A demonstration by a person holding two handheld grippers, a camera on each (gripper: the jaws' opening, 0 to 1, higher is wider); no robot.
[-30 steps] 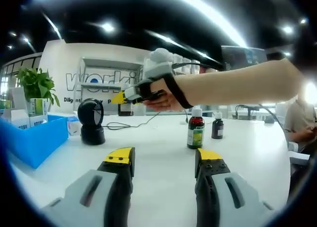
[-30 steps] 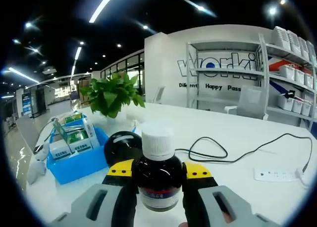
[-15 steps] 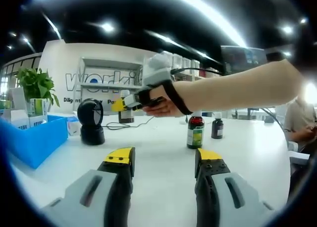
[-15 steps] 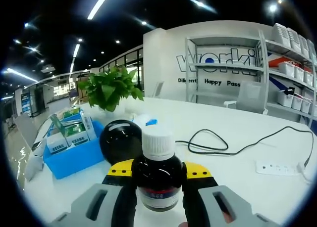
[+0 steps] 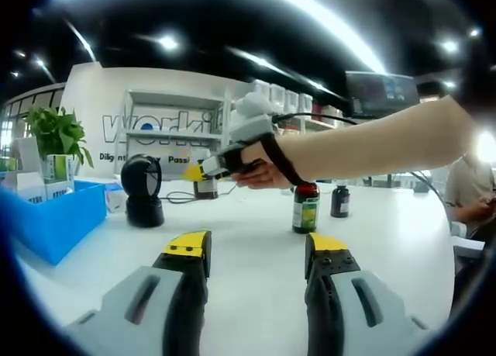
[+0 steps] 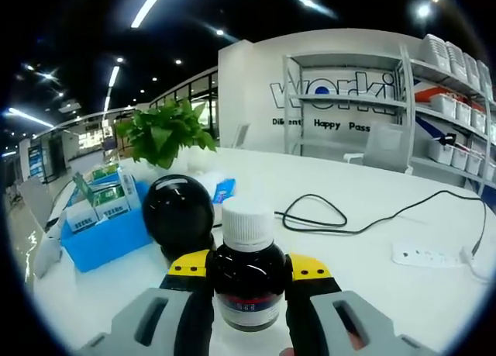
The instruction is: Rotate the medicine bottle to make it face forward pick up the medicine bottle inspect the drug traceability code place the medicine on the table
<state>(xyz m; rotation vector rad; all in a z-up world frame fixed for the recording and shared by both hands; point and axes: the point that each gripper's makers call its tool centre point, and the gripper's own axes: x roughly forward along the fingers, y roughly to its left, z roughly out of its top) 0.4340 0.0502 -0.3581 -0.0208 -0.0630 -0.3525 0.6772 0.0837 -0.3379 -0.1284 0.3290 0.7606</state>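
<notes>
White laminate spreads wide here: the table (image 6: 372, 294) carries everything. In the right gripper view, at eleven o'clock from the jaws, a leafy potted plant (image 6: 163, 135) stands at the far edge, and at nine o'clock sits a blue bin (image 6: 105, 236) stocked with small boxes. Just behind the jaws, at about eleven, there's a black dome-shaped scanner (image 6: 180, 215). A black cable (image 6: 364, 216) loops across to a white power strip (image 6: 430, 255) at three o'clock.

Now the action: the right gripper (image 6: 248, 274) is clamped on the medicine bottle (image 6: 248, 282), dark glass, white cap, upright, yellow-tipped jaws pressing either side of its body. The label is too small to read.

Over in the left gripper view, the left gripper (image 5: 256, 251) hangs above the bare table with its jaws spread apart and nothing between them. At twelve o'clock the person's arm (image 5: 372, 143) reaches in from the right, carrying the right gripper with the bottle near the scanner. At one o'clock, two more bottles stand on the table: a green-labelled bottle (image 5: 306, 209) and a smaller dark bottle (image 5: 339, 201) just beside it.
</notes>
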